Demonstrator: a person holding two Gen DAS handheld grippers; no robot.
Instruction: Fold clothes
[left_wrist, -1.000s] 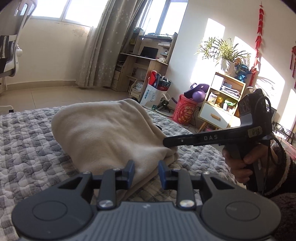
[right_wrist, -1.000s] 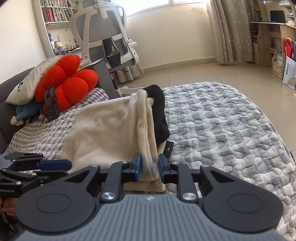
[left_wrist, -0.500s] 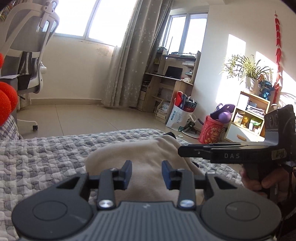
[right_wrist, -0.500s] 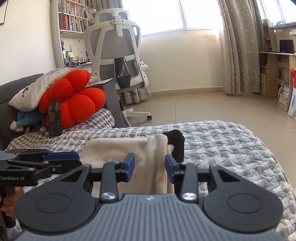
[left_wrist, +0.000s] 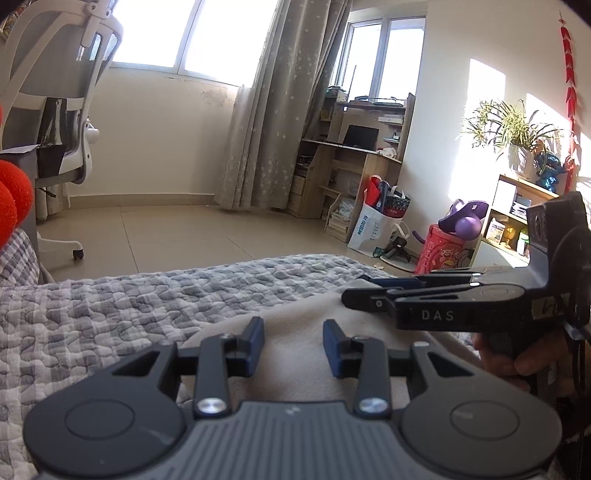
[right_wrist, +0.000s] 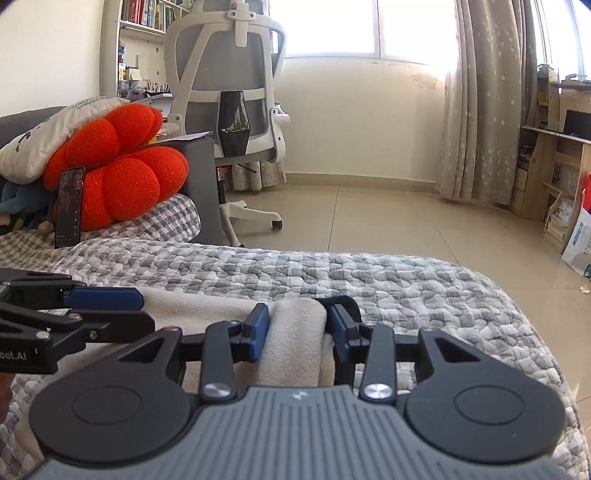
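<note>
Beige garment (right_wrist: 295, 343) lying folded on bed w/ grey quilt (right_wrist: 388, 284), near the bed's front edge, close under both cameras. Black piece of clothing (right_wrist: 341, 303) tucked against garment's right side (only a sliver visible).

Left gripper (left_wrist: 293, 345): jaws spread, blue pads (left_wrist: 255, 343) apart w/ beige fabric seen below the gap, not pinched. Also visible at left edge of right wrist view (right_wrist: 110, 314), reaching in over the garment's left part.

Right gripper (right_wrist: 297, 332): jaws spread, straddling a thick fold of the garment; left pad just beside the fabric, right pad close to it and to the black cloth, no squeeze visible. Also seen in left wrist view (left_wrist: 354, 291), coming in from the right, held by a hand (left_wrist: 517, 354), over the garment's far right part.

Background: white office chair (right_wrist: 236, 92) on tiled floor beyond bed's far edge, red cushion (right_wrist: 118, 162) at bed's left end w/ dark phone (right_wrist: 68, 206) leaning on it, curtain (right_wrist: 484, 99) by window, wooden desk (left_wrist: 354, 162) and plant (left_wrist: 513, 125) at right wall.
</note>
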